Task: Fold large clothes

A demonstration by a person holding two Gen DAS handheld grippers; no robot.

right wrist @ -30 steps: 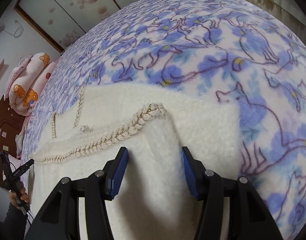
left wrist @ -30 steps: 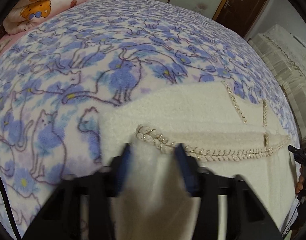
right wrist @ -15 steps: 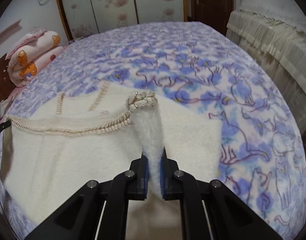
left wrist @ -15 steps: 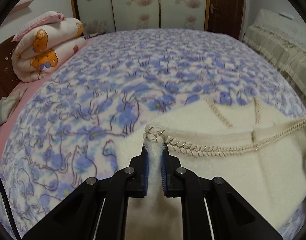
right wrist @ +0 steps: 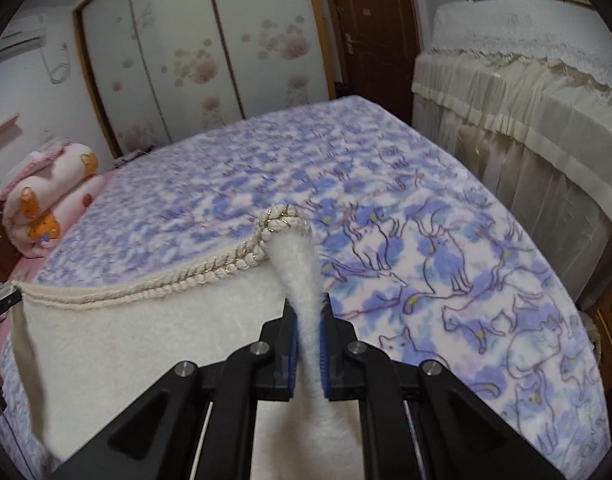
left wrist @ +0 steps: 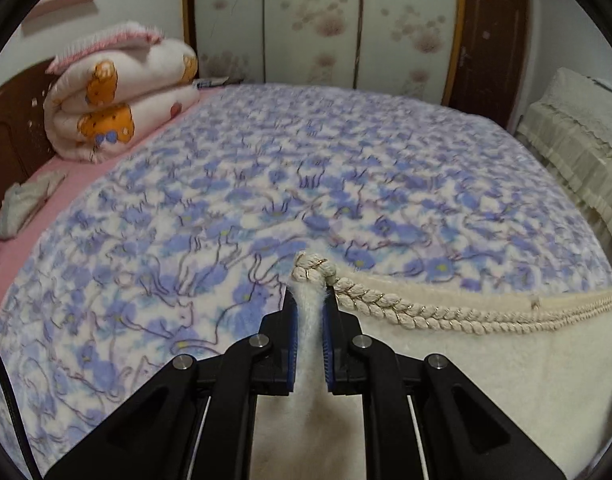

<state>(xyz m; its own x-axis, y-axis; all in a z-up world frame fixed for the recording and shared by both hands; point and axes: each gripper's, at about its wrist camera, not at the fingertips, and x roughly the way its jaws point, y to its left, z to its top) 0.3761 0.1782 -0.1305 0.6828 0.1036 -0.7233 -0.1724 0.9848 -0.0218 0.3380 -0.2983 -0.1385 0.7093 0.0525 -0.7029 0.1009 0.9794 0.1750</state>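
**A:** Left wrist view first. The left gripper [left wrist: 310,312] is clamped on a corner of the cream fleece garment [left wrist: 486,380], a pinch of pile squeezed between the blue pads [left wrist: 290,340]. The braided trim [left wrist: 418,312] runs from that corner off to the right, pulled fairly taut. Most of the garment looks lifted off the bed [left wrist: 265,184] near its closest edge, though what lies beneath it is hidden here.

**B:** What worries you there?

**A:** The bite is narrow and sits right at the trim's end. The fleece is thick and looks heavy; if the weight swings, I'd judge the corner could slide out of the pads.

**B:** And the right wrist view?

**A:** Much the same. The right gripper [right wrist: 308,320] has closed on the other top corner, fleece bunched between its pads [right wrist: 291,344], and the trim [right wrist: 177,284] sags a little toward the left. The garment [right wrist: 137,356] hangs below as a sheet over the bed's [right wrist: 426,248] near edge.

**B:** So the risk is uneven tension?

**A:** Probably. If the two hands spread too far, either corner may be tugged free; too close, and the middle droops, so the fold lands crooked. The lower hem is out of sight, so it might drag or catch on the blanket's nap. The folded quilt [right wrist: 45,196] at the far left corner is well apart, no obstacle.
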